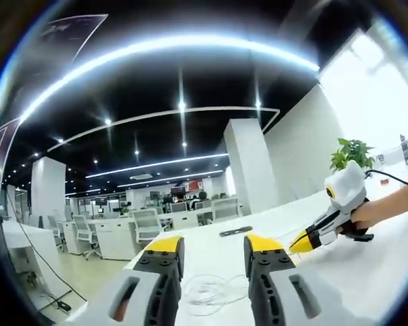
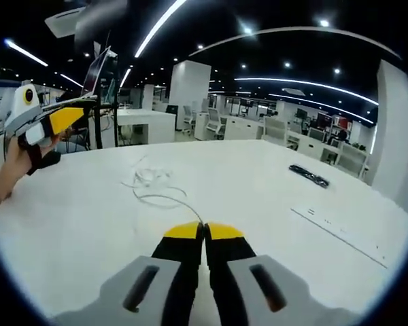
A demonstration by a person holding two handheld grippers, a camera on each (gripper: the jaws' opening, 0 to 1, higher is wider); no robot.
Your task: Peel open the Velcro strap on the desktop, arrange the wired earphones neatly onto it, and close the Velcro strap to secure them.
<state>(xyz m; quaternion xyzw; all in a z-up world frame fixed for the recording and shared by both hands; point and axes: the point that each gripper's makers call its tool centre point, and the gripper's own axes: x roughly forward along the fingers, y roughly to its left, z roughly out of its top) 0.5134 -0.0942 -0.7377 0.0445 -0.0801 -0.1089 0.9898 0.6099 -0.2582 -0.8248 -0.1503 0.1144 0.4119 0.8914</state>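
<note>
The right tool (image 2: 204, 231) is clenched, apparently pinching the white cable end of the wired earphones (image 2: 153, 183), which lie loosely tangled on the white worktop (image 2: 75, 231). The left tool (image 1: 214, 248) is held released above them. The cable is judged light, limp and easily snagged. Farther off lies the dark Velcro strap (image 2: 309, 176), closed. No containers are seen.

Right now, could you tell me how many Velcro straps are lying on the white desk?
1. The dark Velcro strap lies flat on the desk, away from the white earphone cable; the left gripper view shows it far across the desk. Others may lie out of view.
</note>
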